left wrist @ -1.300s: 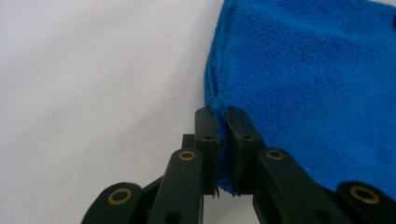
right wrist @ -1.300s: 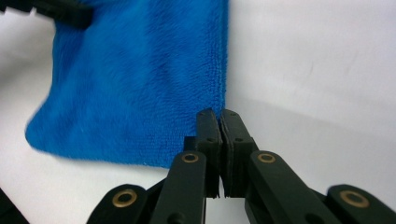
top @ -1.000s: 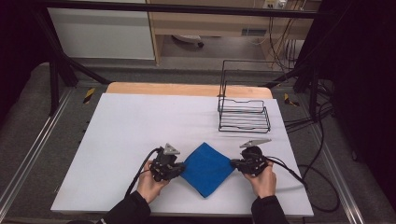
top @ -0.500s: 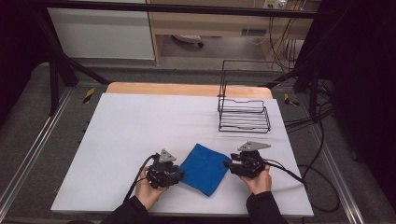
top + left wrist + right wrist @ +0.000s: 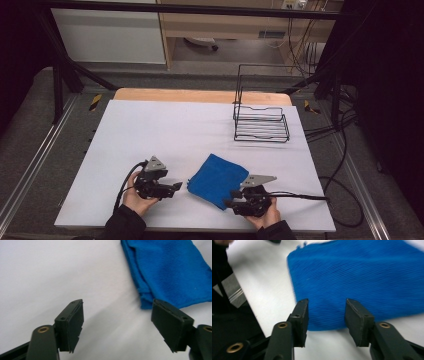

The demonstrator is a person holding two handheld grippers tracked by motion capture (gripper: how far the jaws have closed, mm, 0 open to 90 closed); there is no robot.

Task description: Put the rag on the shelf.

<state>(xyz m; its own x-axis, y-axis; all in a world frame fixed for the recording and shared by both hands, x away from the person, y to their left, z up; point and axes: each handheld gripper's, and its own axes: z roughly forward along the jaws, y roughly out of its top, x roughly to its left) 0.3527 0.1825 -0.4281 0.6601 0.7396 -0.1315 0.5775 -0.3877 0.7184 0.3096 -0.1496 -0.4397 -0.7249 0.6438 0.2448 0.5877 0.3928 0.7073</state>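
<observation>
A: Where are we? Our left gripper (image 5: 176, 186) is spread wide just left of the folded cloth (image 5: 218, 179), near the table (image 5: 165, 130) front.

B: Right gripper (image 5: 229, 198) gapes at its near corner, pinching nothing. Next, I'd guess, we close on that edge.

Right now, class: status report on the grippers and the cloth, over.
Left gripper open, beside cloth. Right gripper open, jaws straddling cloth's near edge. Cloth folded, flat on table. Rack far off, clear.

Cloth (image 5: 218, 179) lies on table (image 5: 165, 125), wire rack (image 5: 261, 123) behind.
</observation>
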